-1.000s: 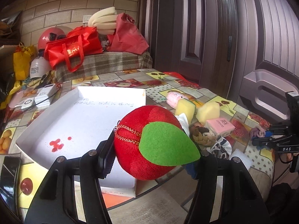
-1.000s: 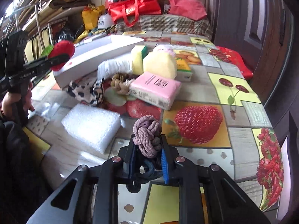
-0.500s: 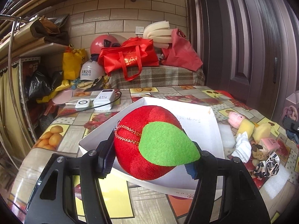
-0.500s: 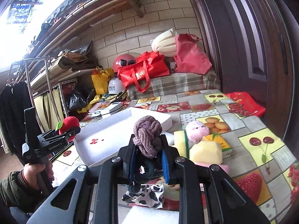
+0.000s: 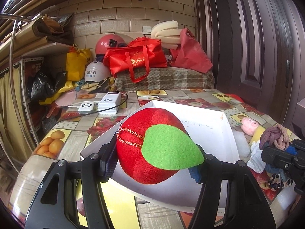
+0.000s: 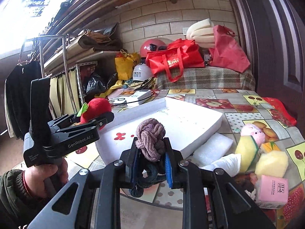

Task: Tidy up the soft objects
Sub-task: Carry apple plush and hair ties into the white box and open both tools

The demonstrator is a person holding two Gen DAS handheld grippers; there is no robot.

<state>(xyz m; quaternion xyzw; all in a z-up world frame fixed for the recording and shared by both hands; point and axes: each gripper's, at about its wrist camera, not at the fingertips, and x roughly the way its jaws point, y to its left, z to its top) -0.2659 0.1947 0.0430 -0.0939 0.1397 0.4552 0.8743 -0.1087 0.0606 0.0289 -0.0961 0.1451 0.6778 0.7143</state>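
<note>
Black grippers (image 6: 150, 164) w/ blue-padded fingers (image 6: 168, 168), silver screws, white "GenRobot.AI" lettering; dark green knit sleeve (image 6: 9, 190).

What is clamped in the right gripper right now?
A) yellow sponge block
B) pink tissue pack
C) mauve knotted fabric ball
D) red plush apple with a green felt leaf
C: the right gripper is shut on the mauve knotted fabric ball; the red plush apple with a green felt leaf sits in the left gripper.
</note>
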